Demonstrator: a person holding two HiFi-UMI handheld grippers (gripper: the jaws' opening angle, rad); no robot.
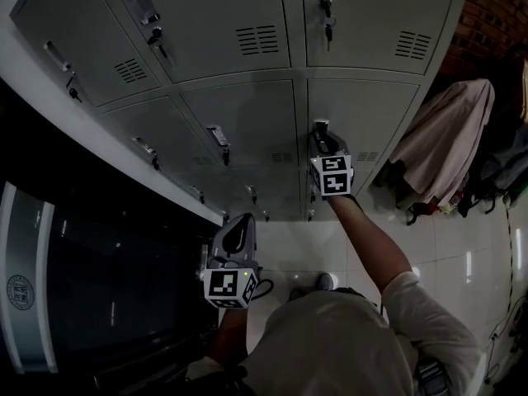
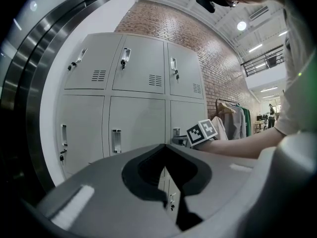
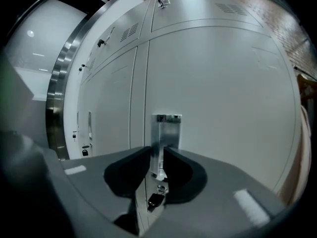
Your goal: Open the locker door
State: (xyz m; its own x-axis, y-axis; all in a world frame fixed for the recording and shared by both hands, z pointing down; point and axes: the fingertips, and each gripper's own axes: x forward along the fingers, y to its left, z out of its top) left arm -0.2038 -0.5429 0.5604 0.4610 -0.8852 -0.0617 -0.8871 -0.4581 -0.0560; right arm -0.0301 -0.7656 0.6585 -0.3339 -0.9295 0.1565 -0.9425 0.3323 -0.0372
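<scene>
The locker door (image 3: 223,93), at one o'clock in the head view, sits flush and unopened, but the right gripper (image 3: 157,151) clasps its chrome handle (image 3: 167,125), so seemingly only the pull remains, while the left gripper (image 2: 165,147) hangs at seven o'clock, pinched together and empty.

A: Locker door (image 3: 223,83)?
B: Plain pale grey; handle (image 3: 167,133) bright chrome.
A: Right tool (image 3: 157,148)?
B: Grey shell, black pads; marker cube (image 1: 332,175) in black-and-white squares.
A: Surroundings?
B: Red-brown brick wall (image 2: 198,38); beige garment (image 1: 445,139); glossy white floor (image 1: 445,246).
</scene>
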